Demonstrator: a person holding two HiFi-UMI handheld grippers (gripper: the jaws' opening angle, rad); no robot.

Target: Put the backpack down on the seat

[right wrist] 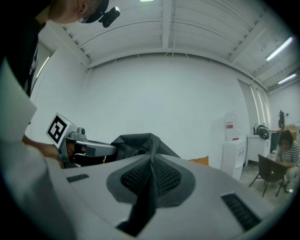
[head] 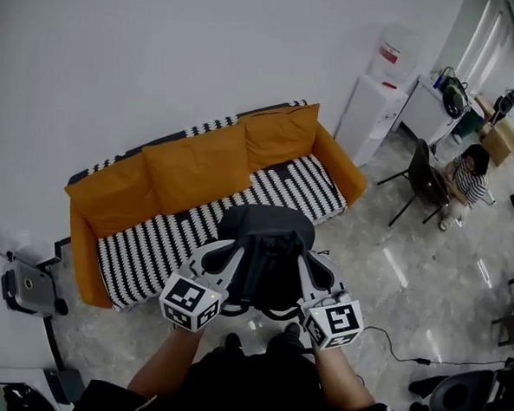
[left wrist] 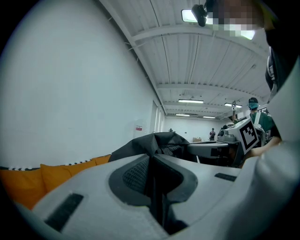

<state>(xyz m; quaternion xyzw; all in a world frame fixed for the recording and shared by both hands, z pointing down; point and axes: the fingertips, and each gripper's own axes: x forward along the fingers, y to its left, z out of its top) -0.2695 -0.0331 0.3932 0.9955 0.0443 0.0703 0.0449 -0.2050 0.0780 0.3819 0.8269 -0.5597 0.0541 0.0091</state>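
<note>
Head view is showing the backpack [head: 267, 249] hanging at frame centre, below the sofa [head: 177, 234]; left gripper [head: 226, 261] and right gripper [head: 309, 269] are pinching its straps [right wrist: 140, 206] tightly, which may be slipping, dropping it short

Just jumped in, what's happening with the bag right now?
A person holds a dark backpack up with both grippers: the left gripper and the right gripper are each shut on its black fabric. It hangs in the air before the orange sofa, not yet on the striped seat.

Black backpack [head: 268, 244], orange black-and-white-striped sofa [head: 199, 166]
</note>
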